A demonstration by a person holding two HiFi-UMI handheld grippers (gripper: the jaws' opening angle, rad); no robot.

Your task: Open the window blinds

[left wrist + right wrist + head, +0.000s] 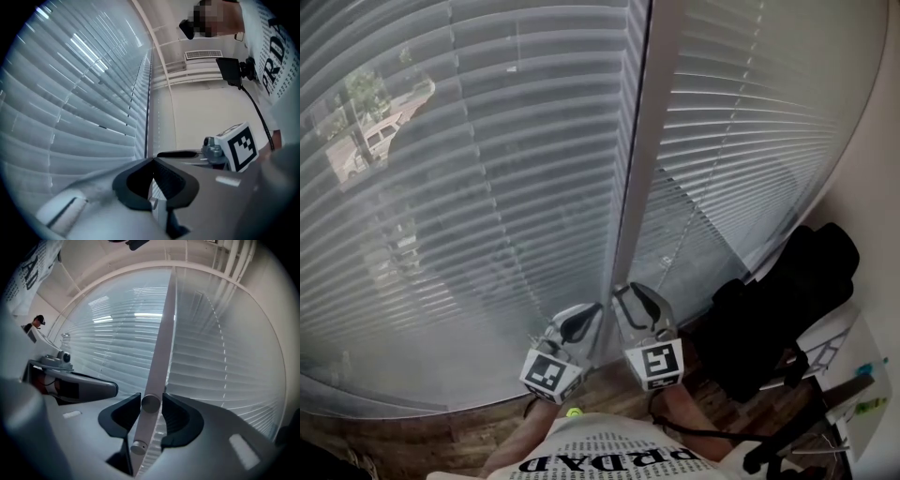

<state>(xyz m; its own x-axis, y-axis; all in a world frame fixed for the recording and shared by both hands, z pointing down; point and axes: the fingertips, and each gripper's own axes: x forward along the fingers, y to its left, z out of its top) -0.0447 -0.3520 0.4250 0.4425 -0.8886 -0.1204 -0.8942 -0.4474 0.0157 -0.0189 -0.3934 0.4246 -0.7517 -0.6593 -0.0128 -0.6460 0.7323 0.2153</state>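
Two slatted blinds cover the window, the left blind point(469, 178) and the right blind point(741, 112), with a pale upright frame post point(642, 141) between them. A street and a car show faintly through the left blind's slats. Both grippers are side by side at the post's foot. My right gripper point(630, 291) point(151, 399) is open, and the round lower end of a thin white wand point(159, 348) stands between its pads with slim gaps. My left gripper point(586, 311) point(152, 160) has its tips touching, and I see nothing held between them.
A black bag point(787, 300) sits on a chair at the right, close to the right blind. Beside it is a white table edge point(853, 375) with small items. Wooden floor point(441, 436) runs under the window, and a pale wall point(881, 187) closes the right side.
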